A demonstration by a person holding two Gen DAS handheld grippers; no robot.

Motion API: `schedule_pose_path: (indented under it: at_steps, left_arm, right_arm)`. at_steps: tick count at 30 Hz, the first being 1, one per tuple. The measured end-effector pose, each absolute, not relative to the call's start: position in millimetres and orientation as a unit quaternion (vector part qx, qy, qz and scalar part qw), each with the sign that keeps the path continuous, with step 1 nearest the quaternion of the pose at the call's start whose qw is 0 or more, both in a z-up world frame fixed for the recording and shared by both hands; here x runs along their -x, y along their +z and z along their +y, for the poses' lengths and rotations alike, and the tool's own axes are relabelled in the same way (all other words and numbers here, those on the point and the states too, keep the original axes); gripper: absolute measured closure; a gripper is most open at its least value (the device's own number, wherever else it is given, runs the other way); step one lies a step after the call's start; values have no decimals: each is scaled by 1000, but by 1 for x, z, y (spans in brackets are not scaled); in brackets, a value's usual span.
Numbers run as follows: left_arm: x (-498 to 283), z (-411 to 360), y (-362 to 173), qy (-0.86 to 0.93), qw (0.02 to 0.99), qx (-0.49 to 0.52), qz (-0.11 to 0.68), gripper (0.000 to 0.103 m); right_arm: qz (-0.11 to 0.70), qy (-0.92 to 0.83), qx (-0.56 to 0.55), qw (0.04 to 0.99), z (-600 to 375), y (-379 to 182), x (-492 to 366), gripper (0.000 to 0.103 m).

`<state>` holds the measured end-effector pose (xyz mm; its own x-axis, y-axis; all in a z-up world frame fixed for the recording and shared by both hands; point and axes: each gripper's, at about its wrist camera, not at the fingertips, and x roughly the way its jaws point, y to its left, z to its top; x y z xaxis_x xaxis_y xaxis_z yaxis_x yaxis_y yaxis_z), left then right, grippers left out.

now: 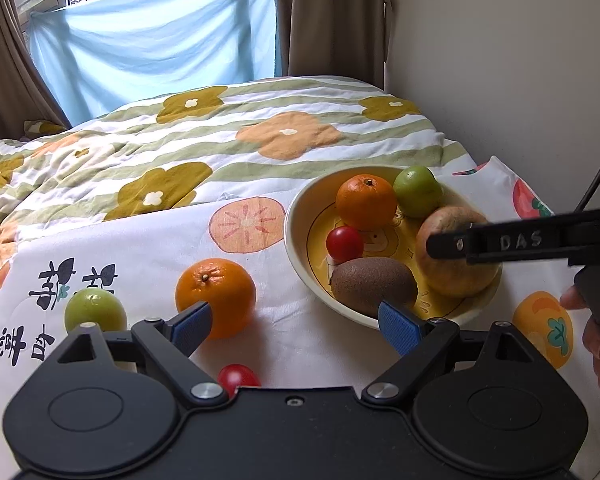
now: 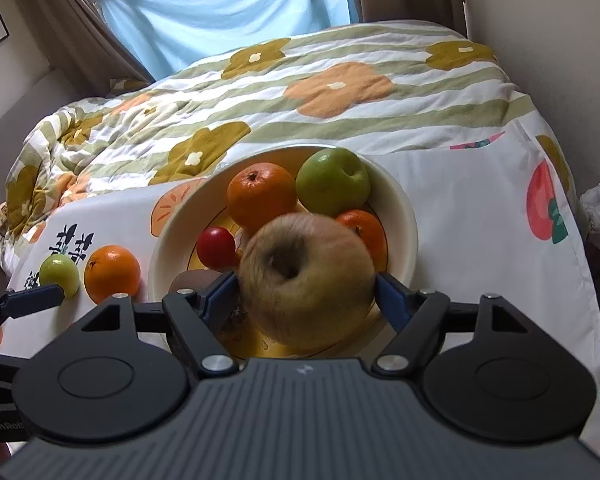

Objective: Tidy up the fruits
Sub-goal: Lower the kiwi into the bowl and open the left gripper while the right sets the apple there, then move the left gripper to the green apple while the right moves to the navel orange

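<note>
A: What is the right gripper (image 2: 306, 294) doing?

B: Its jaws are standing wide apart over the yellow bowl (image 2: 400, 200). The big brownish apple (image 2: 306, 280) is sitting between the blue pads, inside the bowl. It is looking blurred, and there is a small gap on each side, so the pads are not pressing on it.

A: And the left gripper (image 1: 296, 322)?

B: It is also standing open, with nothing between its pads. It is hovering over the white printed cloth (image 1: 140, 240), between the loose orange (image 1: 216, 296) and the rim of the bowl.

A: Which fruits are lying in the bowl?

B: Beside the apple, an orange (image 2: 260, 196), a green apple (image 2: 332, 186), a red tomato (image 2: 216, 248) and a kiwi (image 1: 374, 280) are lying there. In the right wrist view a second orange fruit (image 2: 364, 232) is showing behind the big apple.

A: And what is staying outside?

B: On the cloth, the loose orange, a small green fruit (image 1: 94, 308) to the left of it, and a small red tomato (image 1: 236, 376) close under the left gripper. The cloth is lying over a flowered quilt (image 1: 220, 136) on a bed.
</note>
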<state>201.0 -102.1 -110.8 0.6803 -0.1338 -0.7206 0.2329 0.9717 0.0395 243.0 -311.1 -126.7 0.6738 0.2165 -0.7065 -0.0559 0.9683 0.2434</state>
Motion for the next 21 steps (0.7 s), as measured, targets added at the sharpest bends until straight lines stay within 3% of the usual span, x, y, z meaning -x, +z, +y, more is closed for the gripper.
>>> schedule_pose_path:
  at_steps: [21]
  left_arm:
    - [-147,-92,-61,-63,935,-45,347,10]
  right_arm:
    - [355,87,-83,927,-304,-76,-191,0]
